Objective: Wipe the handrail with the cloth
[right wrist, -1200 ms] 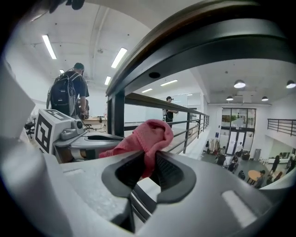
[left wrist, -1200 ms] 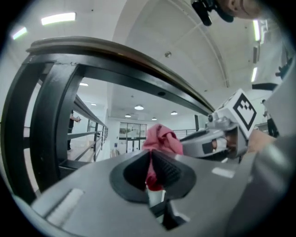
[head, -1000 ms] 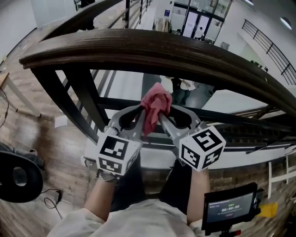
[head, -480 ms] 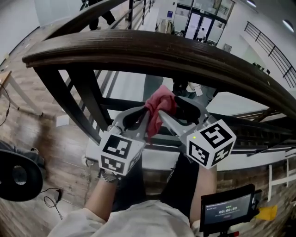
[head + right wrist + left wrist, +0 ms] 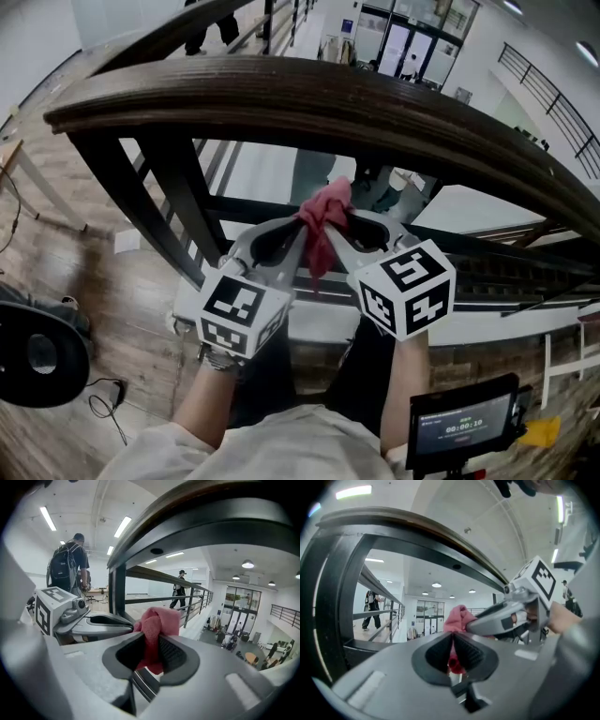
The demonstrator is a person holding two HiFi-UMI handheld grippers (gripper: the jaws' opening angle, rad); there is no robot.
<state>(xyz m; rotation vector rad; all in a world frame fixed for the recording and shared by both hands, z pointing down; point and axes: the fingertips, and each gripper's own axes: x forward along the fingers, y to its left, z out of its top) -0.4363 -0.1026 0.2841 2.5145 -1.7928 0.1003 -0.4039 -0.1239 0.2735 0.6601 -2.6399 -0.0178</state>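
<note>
Since the cloth (image 5: 323, 217) hangs clear below the handrail (image 5: 281, 94), wiping is judged not yet started. Cloth is pinched from both sides: the left gripper (image 5: 452, 644) is closed on its lower folds, and the right gripper (image 5: 151, 645) is clamped on the same bunch. The red wad pokes up past both sets of jaws. Both grippers are set tip to tip with the cloth squeezed between them; nothing else is held. Handrail is seen above and ahead of both grippers, apart from the cloth; no contact is shown in any view. No wiped streak can be made out on the handrail, so no progress can be confirmed. Left to do, as judged: cloth to be lifted onto the handrail top, pressed down and run along its length. A hand-over to one gripper may be needed first; which one cannot be told.
</note>
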